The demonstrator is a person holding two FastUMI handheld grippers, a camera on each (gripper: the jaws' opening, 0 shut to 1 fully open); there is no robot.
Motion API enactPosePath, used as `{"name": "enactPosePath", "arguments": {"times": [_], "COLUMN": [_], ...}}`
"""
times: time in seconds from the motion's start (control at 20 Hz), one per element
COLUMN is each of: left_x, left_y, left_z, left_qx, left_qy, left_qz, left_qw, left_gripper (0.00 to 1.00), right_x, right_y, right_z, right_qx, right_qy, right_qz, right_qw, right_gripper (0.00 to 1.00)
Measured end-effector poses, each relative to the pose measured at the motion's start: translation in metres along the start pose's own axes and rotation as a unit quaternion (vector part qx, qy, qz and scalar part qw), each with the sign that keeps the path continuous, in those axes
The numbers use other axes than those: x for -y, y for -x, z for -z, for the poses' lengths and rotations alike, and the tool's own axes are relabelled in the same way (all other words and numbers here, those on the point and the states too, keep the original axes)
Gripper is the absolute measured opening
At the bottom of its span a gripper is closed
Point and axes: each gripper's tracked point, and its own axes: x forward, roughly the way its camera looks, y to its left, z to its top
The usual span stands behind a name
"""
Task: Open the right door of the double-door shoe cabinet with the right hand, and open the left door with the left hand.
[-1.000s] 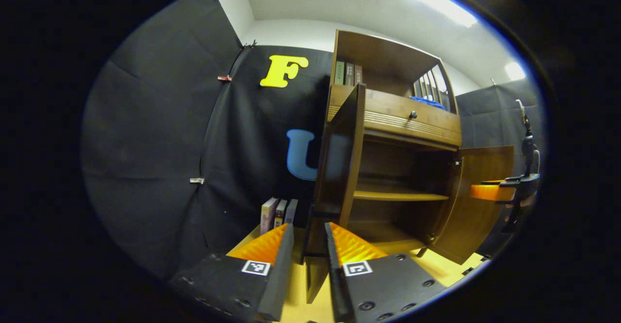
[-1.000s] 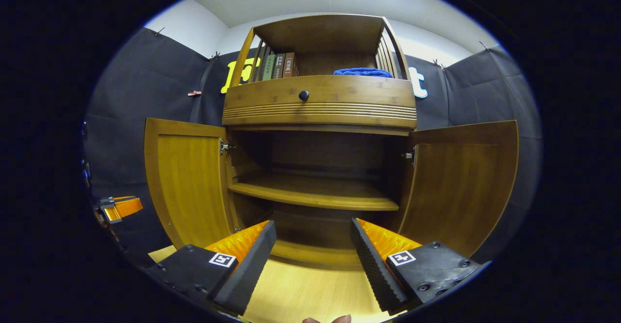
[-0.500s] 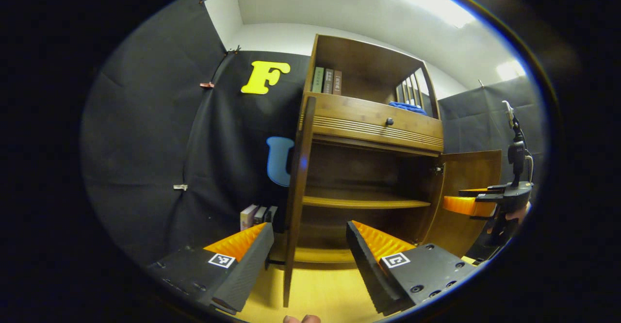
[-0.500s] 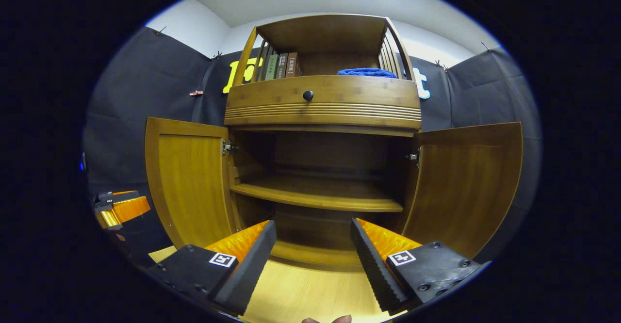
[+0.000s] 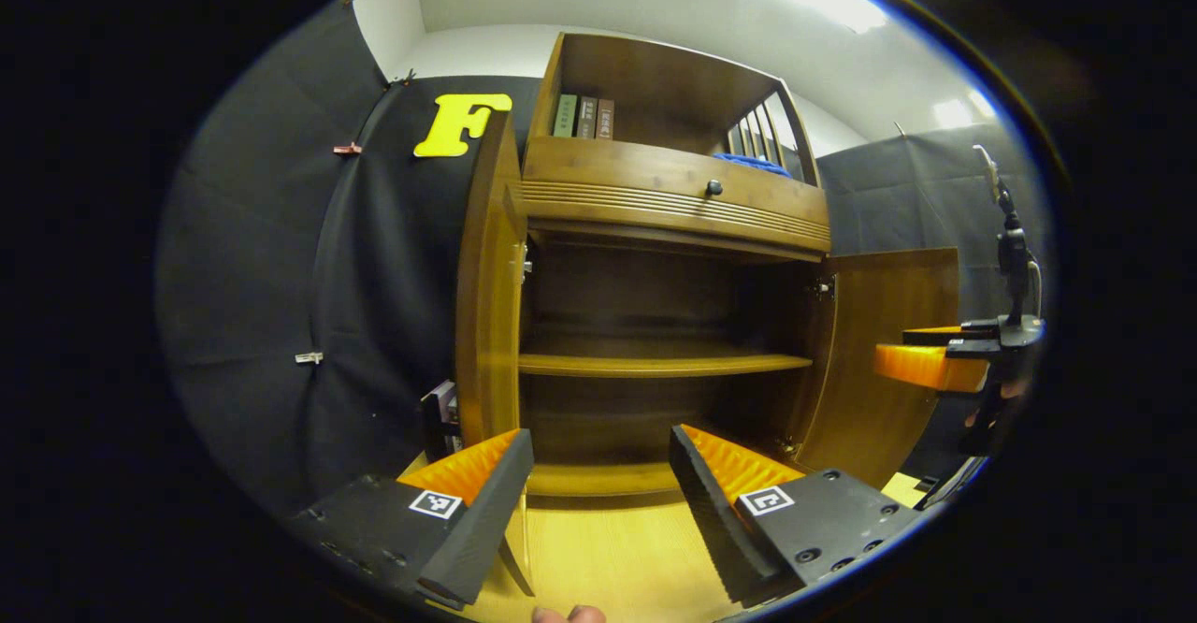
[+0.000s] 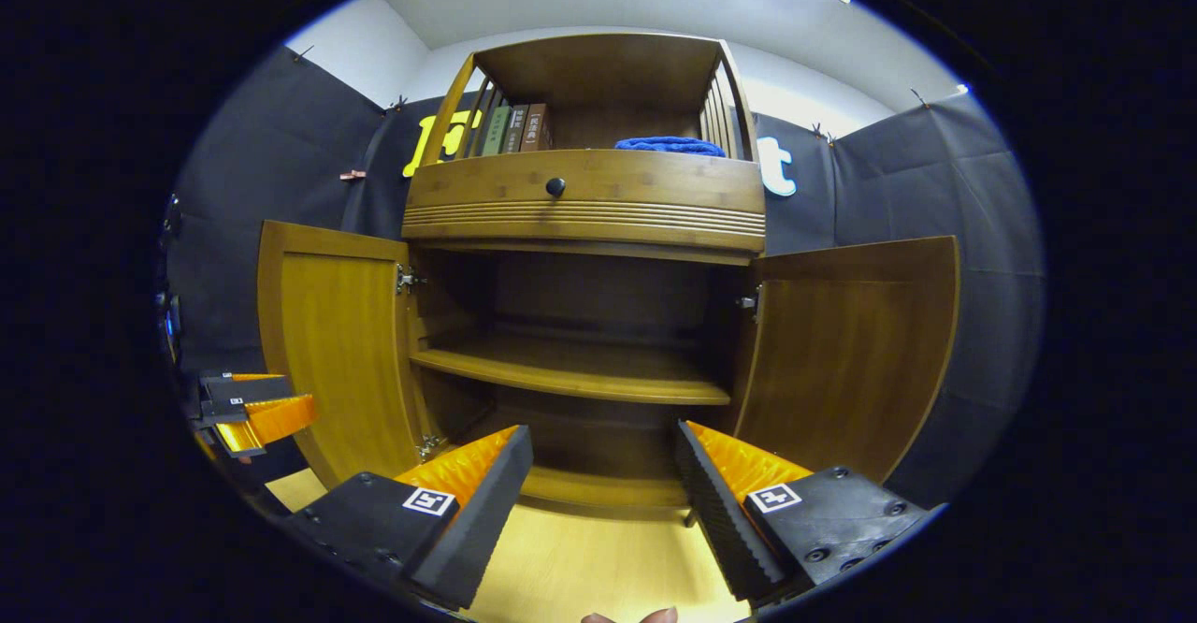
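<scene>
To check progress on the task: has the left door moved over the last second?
Yes. In the left gripper view the left door has swung further open, outward from the drawer, and the left gripper has let go.

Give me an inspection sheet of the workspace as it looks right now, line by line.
Surface: light wood floor in front of the cabinet, bare where seen.
Job's things: left door and right door both swung wide open; inner shelf holds nothing seen.
Clutter: books and a blue cloth on the cabinet's top shelf; more books on the floor beside the cabinet.
Grippers: left claw open, holding nothing; right claw open, holding nothing.
Cables: nothing seen.
Surroundings: black cloth wall held with clips, white ceiling with lights.
</scene>
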Motion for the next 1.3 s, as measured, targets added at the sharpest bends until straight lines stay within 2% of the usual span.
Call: {"name": "enactPosePath", "arguments": {"times": [0.05,0.1,0.15,0.4,0.9,1.2,1.3], "left_x": [-0.002,-0.004,-0.006,0.0,0.006,0.005,0.008], "left_y": [-0.002,-0.004,-0.006,-0.018,-0.03,-0.028,-0.027], "left_z": [-0.001,-0.001,0.0,-0.002,-0.01,-0.01,-0.012], "left_qx": [0.001,0.002,0.004,0.002,0.006,0.003,0.005], "left_qy": [-0.007,-0.012,-0.013,-0.018,-0.003,0.003,0.001], "left_qz": [-0.003,-0.008,-0.013,-0.011,-0.014,-0.018,-0.016], "left_qw": [1.0,1.0,1.0,1.0,1.0,1.0,1.0], "left_gripper": [0.92,0.92,0.92,0.93,0.93,0.93,0.95], "right_x": [0.004,0.007,0.009,0.015,0.02,0.025,0.027], "right_y": [0.0,0.001,0.001,-0.002,-0.007,-0.003,0.0], "right_z": [0.0,0.001,0.002,0.003,0.002,0.002,0.001], "right_qx": [0.001,0.0,-0.001,-0.003,-0.003,-0.002,-0.001], "right_qy": [0.002,0.002,-0.001,-0.01,-0.014,-0.015,-0.016], "right_qz": [0.005,0.008,0.011,0.02,0.02,0.024,0.025], "right_qw": [1.0,1.0,1.0,1.0,1.0,1.0,1.0], "right_gripper": [1.0,0.95,0.98,0.96,0.99,0.96,0.98]}}
